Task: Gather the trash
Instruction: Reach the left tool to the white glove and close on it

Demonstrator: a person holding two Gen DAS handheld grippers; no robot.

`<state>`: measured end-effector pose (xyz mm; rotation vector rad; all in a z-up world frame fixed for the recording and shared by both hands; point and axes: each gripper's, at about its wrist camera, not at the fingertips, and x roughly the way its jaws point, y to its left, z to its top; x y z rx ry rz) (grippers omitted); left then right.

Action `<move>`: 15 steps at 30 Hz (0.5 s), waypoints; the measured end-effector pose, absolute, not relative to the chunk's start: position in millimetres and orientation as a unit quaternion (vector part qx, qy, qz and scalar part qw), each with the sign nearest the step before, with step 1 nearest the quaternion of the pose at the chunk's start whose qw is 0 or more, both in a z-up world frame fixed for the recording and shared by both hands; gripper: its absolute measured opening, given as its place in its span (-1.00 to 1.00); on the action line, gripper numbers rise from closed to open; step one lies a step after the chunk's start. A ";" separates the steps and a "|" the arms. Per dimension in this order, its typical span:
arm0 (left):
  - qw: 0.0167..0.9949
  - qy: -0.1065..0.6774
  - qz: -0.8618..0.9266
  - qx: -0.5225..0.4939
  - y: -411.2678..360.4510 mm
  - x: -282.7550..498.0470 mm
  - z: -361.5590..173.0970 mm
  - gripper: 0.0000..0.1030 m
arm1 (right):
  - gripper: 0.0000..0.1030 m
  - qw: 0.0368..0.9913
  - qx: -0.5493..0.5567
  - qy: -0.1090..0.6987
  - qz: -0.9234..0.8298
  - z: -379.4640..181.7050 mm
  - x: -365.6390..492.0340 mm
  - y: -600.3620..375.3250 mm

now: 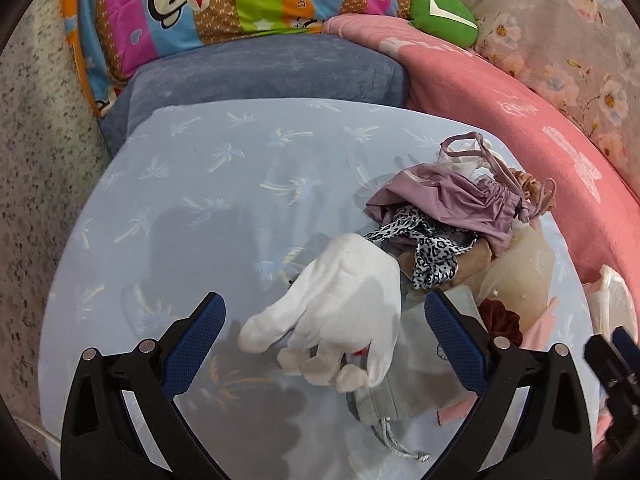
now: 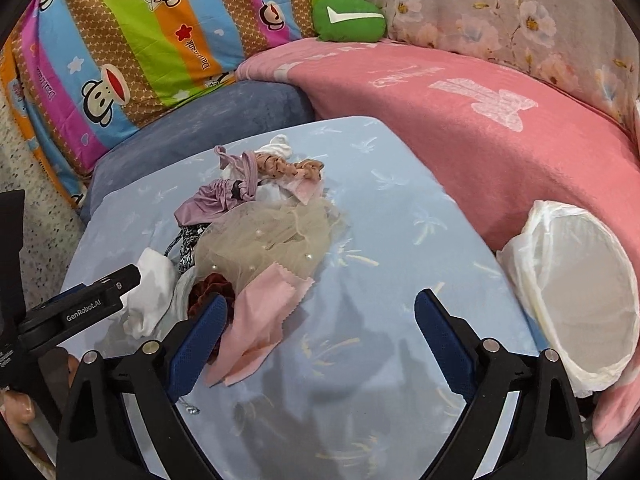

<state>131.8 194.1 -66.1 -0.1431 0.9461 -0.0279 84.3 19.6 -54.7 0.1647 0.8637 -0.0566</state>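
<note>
Right gripper (image 2: 320, 340) open over sheet (image 2: 380, 240); lined bin (image 2: 576, 292) to its right, contents unclear. Left gripper (image 1: 324, 344) open around glove (image 1: 340, 312).

Your left gripper (image 1: 325, 336) points steeply down with its jaws spread wide. Your right gripper (image 2: 320, 336) tilts down too, jaws wide apart, gripping nothing.

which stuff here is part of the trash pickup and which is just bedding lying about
Job:
white glove
pink cloth scrap
beige tulle piece
purple drawstring pouch
leopard-print strip
white-lined bin

Lying about:
monkey-print quilt
pink blanket
green cushion
grey-blue pillow
</note>
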 end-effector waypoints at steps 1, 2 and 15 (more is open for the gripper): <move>0.884 0.461 -0.018 -0.074 193.8 134.3 -69.2 0.76 | 0.62 0.902 0.085 0.422 -0.025 -59.0 87.1 21.6; 0.881 0.467 -0.024 -0.079 193.4 136.7 -72.3 0.70 | 0.49 0.899 0.090 0.428 -0.020 -62.3 89.9 22.6; 0.857 0.492 -0.088 -0.128 189.0 136.2 -83.6 -0.59 | -0.97 0.870 0.123 0.475 0.035 -98.0 98.4 41.1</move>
